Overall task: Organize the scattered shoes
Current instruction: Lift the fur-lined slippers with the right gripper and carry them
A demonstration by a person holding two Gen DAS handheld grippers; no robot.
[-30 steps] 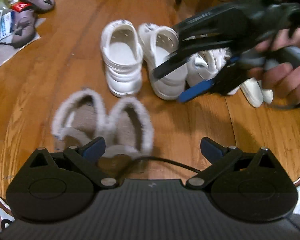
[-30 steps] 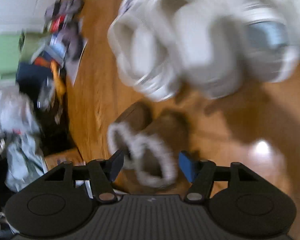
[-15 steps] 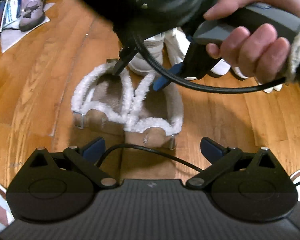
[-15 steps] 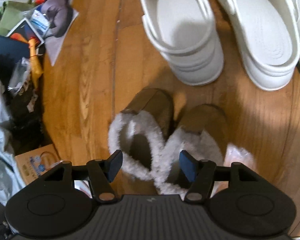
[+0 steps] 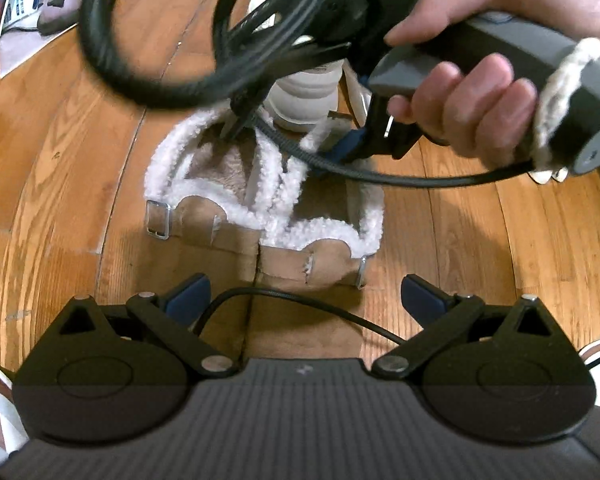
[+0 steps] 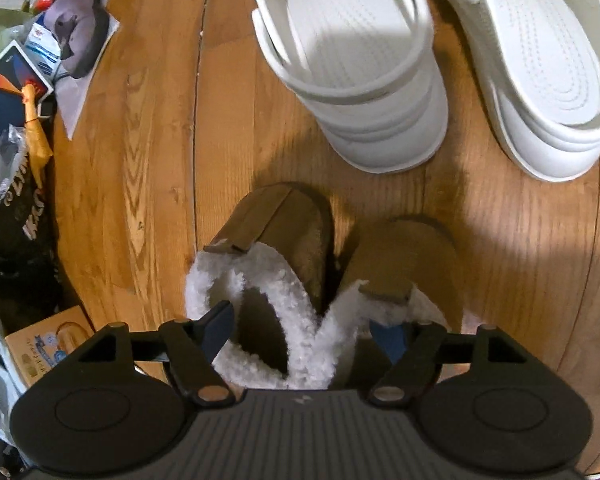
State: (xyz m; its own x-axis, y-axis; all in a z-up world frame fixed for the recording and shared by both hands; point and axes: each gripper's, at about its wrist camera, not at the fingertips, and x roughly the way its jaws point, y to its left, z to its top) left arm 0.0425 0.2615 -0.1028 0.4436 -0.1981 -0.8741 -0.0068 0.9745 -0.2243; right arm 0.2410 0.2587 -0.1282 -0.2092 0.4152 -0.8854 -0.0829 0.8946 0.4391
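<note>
1. The left gripper (image 5: 304, 300) has its jaws spread wide and empty; the toe ends of the tan fleece-lined slippers (image 5: 260, 216) lie between and just ahead of the two blue pads, with no pad touching them.
2. The slippers sit side by side and touching on the wooden floor (image 5: 60, 184), their fleece-rimmed openings on the far side from the left jaws.
3. The right gripper (image 6: 300, 332) comes at the same pair from the heel end. Its jaws are opening, and they straddle the fleecy heel rims of both slippers (image 6: 284, 304). One blue pad is at the outer rim of the left-hand slipper and the other is sunk in the fleece of the right-hand one; whether they press on it cannot be told.
4. In the left wrist view, a hand (image 5: 472, 92) grips the right gripper's grey handle beyond the left jaws, with black cables looping over it.
5. Ahead of the right jaws, beyond the slipper toes, stands a pair of white clogs (image 6: 360, 80), apart from the slippers.
6. Far left of the right jaws lies a heap of clutter (image 6: 24, 100), with a grey shoe (image 6: 80, 36) on a sheet of paper.
</note>
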